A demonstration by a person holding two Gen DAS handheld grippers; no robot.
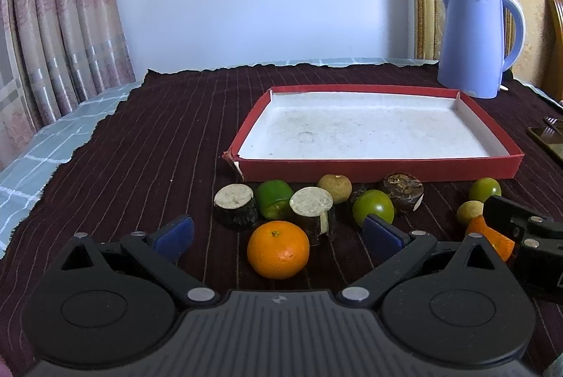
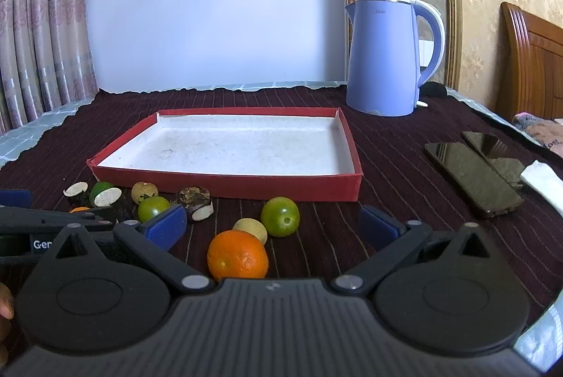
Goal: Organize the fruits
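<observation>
A shallow red tray (image 1: 380, 170) (image 2: 225, 190) with a white floor holds nothing. Fruits lie in a row in front of it. In the left wrist view my open left gripper (image 1: 278, 231) brackets an orange (image 1: 278, 249), with dark cut pieces (image 1: 235, 205), green fruits (image 1: 373, 211) and a tan fruit (image 1: 334, 187) just beyond. In the right wrist view my open right gripper (image 2: 272, 225) brackets a second orange (image 2: 236, 258), a pale yellow fruit (image 2: 250, 228) and a green fruit (image 2: 280, 215). The right gripper also shows at the right edge of the left wrist view (image 1: 520, 229).
A blue electric kettle (image 1: 475, 39) (image 2: 387, 56) stands behind the tray at the right. Two dark phones (image 2: 473, 178) and a white cloth (image 2: 543, 183) lie to the right. A dark striped cloth (image 1: 147, 144) covers the table. Curtains hang at the left.
</observation>
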